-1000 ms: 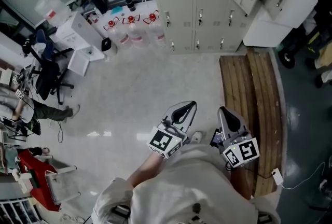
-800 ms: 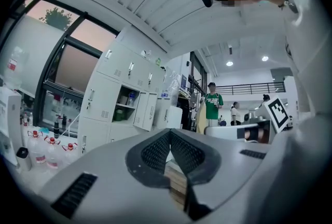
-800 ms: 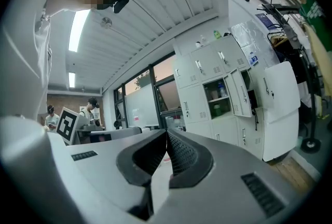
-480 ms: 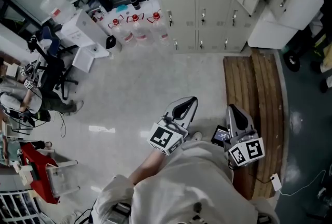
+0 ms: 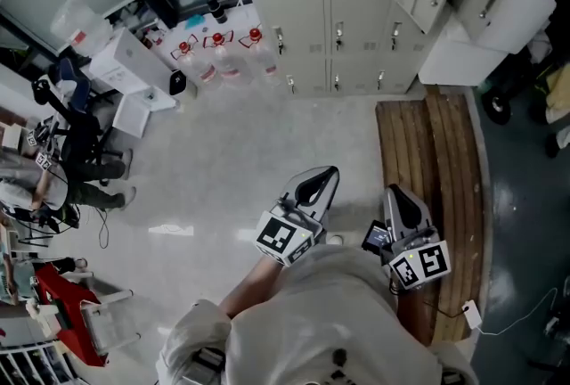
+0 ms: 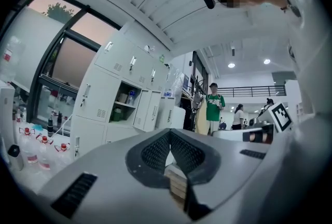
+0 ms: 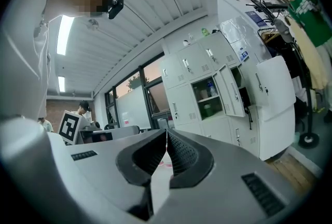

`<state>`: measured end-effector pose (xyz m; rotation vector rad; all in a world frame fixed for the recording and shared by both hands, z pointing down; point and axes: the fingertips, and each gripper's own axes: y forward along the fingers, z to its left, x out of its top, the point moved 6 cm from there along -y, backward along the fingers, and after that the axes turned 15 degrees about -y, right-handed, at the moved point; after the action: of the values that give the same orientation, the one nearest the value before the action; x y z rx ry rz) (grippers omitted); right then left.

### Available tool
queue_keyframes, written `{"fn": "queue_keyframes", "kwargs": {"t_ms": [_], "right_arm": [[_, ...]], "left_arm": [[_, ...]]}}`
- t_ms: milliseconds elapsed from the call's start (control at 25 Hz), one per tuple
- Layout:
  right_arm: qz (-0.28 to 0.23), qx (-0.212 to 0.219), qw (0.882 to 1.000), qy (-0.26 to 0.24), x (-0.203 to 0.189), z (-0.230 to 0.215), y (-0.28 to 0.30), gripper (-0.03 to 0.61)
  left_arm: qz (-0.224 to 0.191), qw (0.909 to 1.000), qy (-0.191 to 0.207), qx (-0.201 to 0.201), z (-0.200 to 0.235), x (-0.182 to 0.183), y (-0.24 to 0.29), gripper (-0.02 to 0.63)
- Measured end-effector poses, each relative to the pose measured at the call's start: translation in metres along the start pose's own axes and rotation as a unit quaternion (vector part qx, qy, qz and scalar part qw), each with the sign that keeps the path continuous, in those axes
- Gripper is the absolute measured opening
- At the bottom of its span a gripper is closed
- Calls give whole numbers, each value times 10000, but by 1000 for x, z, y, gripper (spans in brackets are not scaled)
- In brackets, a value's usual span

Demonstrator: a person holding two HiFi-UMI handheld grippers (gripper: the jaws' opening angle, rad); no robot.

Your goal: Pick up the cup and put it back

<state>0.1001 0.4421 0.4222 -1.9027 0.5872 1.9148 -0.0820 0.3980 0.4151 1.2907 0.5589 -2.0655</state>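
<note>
Shifted slightly, right gripper's ribbed fingers meet by slatted bench.

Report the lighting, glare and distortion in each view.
Head view: even light, a pale glare streak on the floor, lockers leaning from the wide lens. Left gripper view: fisheye with black corners, ceiling lamps blown out. Right gripper view: same fisheye, a strip light overexposed, lockers bowed.

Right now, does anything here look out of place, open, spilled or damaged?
One locker door stands open, showing a bottle on its shelf; the other doors look shut. No cup shows in any view. The left gripper and the right gripper are shut and empty. Nothing looks spilled or broken.
</note>
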Motion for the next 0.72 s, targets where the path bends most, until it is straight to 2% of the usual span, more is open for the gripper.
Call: {"fn": "queue_keyframes", "kwargs": {"t_ms": [360,720], "right_arm": [[-43,-167,9996,-209,26,-51,96,26],[105,-141,9996,-211,22,-70,192,26]], "left_arm": [[-169,9994,2,-305,73,52,81,8],[-184,9997,-59,-146,162,84,114,8]]}}
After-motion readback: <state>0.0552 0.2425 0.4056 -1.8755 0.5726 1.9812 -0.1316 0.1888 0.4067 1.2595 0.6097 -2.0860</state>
